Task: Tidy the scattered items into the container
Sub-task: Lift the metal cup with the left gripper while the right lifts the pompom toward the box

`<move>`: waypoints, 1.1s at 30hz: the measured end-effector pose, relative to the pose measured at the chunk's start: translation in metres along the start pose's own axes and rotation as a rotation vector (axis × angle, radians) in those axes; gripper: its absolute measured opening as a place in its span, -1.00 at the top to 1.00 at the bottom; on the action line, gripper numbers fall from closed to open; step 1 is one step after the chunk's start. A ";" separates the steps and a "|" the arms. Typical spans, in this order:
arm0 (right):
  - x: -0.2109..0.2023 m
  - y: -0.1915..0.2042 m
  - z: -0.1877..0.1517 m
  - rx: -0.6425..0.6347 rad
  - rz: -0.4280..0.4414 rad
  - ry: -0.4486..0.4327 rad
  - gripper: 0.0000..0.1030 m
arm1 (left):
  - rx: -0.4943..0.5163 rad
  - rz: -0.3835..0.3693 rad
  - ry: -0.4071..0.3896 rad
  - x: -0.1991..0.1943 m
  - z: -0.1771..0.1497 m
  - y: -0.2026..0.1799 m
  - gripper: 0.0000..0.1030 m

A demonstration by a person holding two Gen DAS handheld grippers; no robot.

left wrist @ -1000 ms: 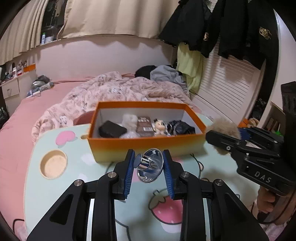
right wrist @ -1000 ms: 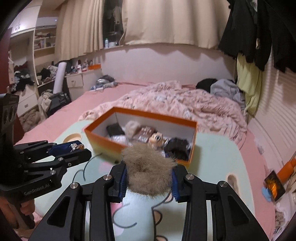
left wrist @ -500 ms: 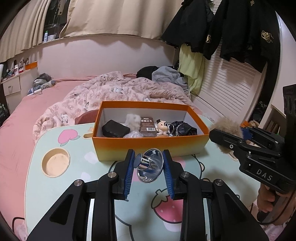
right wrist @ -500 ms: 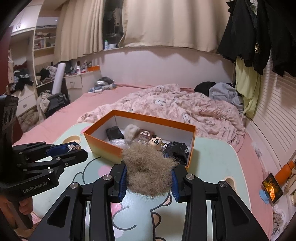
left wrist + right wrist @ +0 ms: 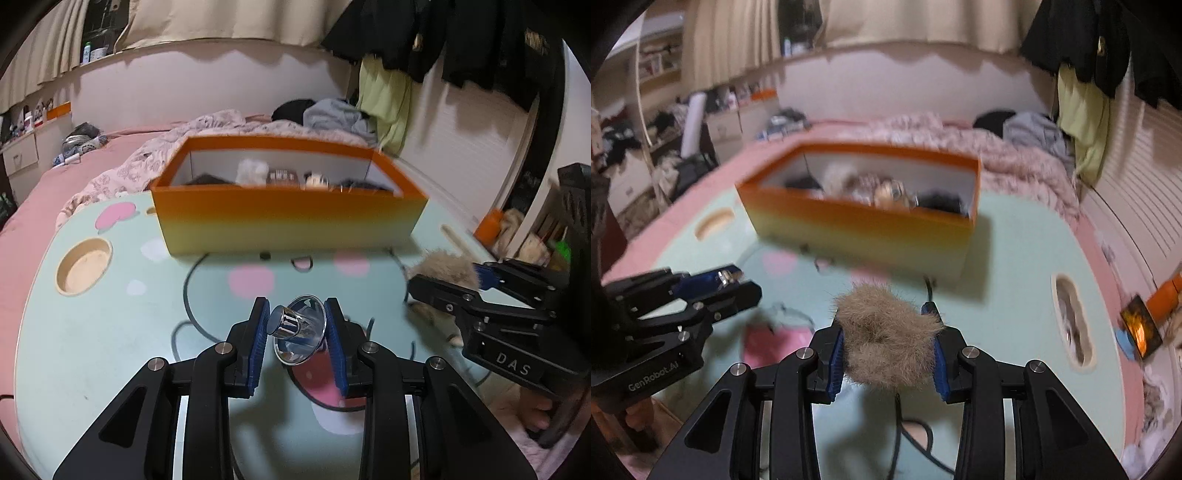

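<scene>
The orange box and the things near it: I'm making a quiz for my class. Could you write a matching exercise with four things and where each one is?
Things:
1. shiny metal cup
2. furry ball
3. orange box
4. round hole

Places:
A. in the table, left of the box
B. clamped in the right hand-held gripper
C. standing on the table, holding small things
D. clamped in the left hand-held gripper

Pairs: 1-D, 2-B, 3-C, 4-A
</scene>
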State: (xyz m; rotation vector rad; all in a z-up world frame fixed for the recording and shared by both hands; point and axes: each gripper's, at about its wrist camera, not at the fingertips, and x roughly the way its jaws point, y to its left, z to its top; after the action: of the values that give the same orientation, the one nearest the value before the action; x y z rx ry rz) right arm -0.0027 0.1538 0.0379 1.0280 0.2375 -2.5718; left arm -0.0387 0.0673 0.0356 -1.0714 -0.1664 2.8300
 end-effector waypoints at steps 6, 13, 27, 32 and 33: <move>0.015 -0.010 -0.011 0.041 -0.006 0.061 0.24 | -0.016 0.039 0.022 0.008 -0.005 0.002 0.38; 0.002 -0.027 -0.018 0.141 0.025 -0.009 -0.49 | -0.068 0.013 0.005 0.006 -0.016 0.010 -0.48; 0.003 -0.024 -0.015 0.128 0.025 -0.003 -0.82 | -0.040 0.044 0.027 0.011 -0.017 0.003 -0.58; 0.015 -0.018 -0.016 0.089 0.003 0.039 -0.35 | 0.035 0.089 0.036 0.014 -0.020 -0.006 -0.52; 0.014 -0.018 -0.017 0.079 -0.013 0.030 0.13 | 0.052 0.077 0.025 0.013 -0.021 -0.009 -0.16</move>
State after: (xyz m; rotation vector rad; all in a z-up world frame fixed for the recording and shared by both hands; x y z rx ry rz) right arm -0.0084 0.1714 0.0162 1.0973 0.1518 -2.5977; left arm -0.0340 0.0789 0.0132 -1.1252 -0.0502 2.8695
